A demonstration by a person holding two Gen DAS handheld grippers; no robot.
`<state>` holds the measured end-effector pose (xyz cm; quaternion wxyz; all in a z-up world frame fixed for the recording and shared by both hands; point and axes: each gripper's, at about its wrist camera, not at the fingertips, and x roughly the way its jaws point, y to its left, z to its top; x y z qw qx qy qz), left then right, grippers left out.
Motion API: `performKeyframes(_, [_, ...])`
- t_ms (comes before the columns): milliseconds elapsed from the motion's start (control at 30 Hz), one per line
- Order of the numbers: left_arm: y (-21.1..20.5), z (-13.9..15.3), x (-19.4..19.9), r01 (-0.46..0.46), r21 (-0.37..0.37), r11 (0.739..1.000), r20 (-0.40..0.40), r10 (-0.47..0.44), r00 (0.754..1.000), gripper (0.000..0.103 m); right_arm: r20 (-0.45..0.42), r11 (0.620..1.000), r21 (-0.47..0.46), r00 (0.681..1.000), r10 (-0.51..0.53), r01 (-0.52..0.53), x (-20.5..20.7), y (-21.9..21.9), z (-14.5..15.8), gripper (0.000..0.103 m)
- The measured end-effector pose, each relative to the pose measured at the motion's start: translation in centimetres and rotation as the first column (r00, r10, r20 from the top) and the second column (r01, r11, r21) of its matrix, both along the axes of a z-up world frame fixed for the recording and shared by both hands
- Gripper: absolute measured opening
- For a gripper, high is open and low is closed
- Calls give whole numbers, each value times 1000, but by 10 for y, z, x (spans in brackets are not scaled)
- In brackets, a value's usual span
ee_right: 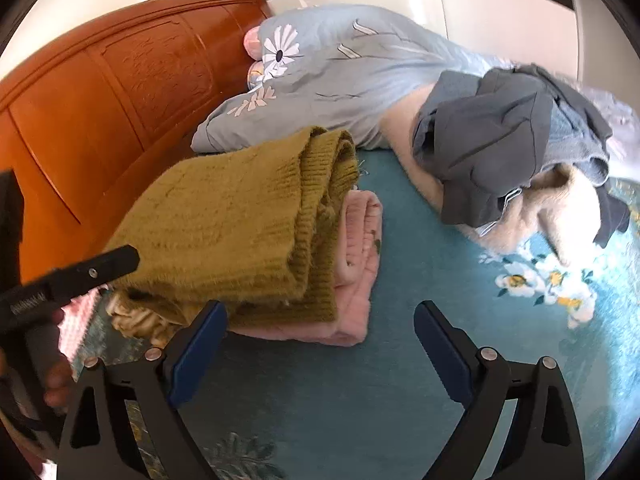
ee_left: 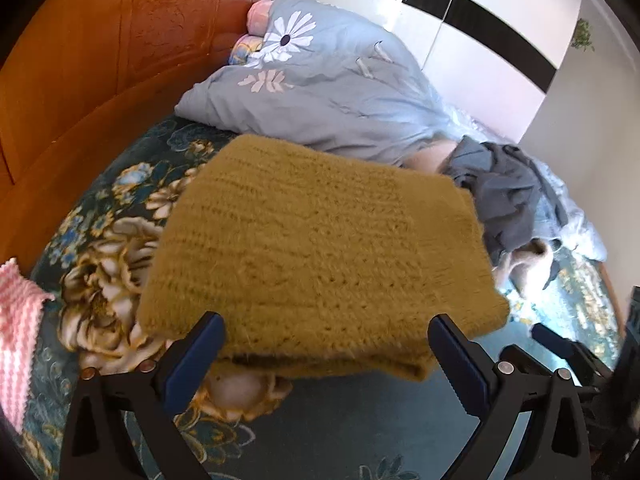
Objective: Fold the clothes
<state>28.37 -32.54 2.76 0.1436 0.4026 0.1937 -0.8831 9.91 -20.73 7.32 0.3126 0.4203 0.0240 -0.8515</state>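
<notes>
Left wrist view: left gripper (ee_left: 326,344) with blue-padded jaws spread wide, gripping nothing, set at the near edge of a folded mustard-yellow knitted sweater (ee_left: 320,248) that fills the middle of the frame, resting on the bed's teal floral bedspread (ee_left: 116,216). Pink-and-white striped knit piece (ee_left: 18,320) at the far left edge. Grey quilt with white daisy print (ee_left: 320,80) bunched behind the sweater against the carved orange wooden headboard (ee_left: 100,60). Heap of unfolded grey and cream clothes (ee_left: 516,200) to the right, near the quilt. Part of the right gripper (ee_left: 568,350) visible at the lower right, its state not discernible here. Right wrist view: right gripper (ee_right: 320,340) likewise wide open and empty, hovering over bare bedspread (ee_right: 400,380) just before the stack. Mustard sweater (ee_right: 240,232) lying on top of a folded pale pink garment (ee_right: 356,264), pink edge protruding at the right. Black body of the left gripper (ee_right: 80,276) touching the sweater's left end, with fingers (ee_right: 56,384) of a hand below. Grey-and-cream heap (ee_right: 512,152) well apart at the right.
</notes>
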Motion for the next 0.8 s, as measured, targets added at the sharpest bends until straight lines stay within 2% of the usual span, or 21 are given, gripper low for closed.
performKeyframes(133, [8, -5, 0, -89, -64, 994, 25, 91, 996, 103, -24, 1000, 12, 1000, 0, 1, 6, 9, -10, 103])
performKeyframes(233, [15, -12, 0, -181, -124, 976, 47, 188, 981, 103, -61, 995, 103, 998, 8, -2, 9, 9, -19, 103])
performKeyframes(367, [16, -21, 7, -251, -105, 962, 44, 257, 965, 103, -77, 996, 87, 997, 26, -19, 14, 10, -15, 103])
performKeyframes(467, [19, -23, 10, -268, -132, 954, 50, 277, 960, 103, -117, 996, 85, 992, 49, -39, 20, 8, -9, 103])
performKeyframes(567, [22, -25, 10, -279, -201, 939, 68, 297, 952, 103, -145, 995, 88, 987, 64, -52, 24, 9, -6, 103])
performKeyframes(733, [27, -35, 13, -305, -239, 922, 126, 341, 932, 103, -167, 996, 75, 984, 54, -42, 26, 14, 0, 103])
performKeyframes(800, [31, -38, 14, -296, -253, 921, 140, 338, 931, 103, -167, 998, 60, 985, 45, -35, 26, 18, 3, 103])
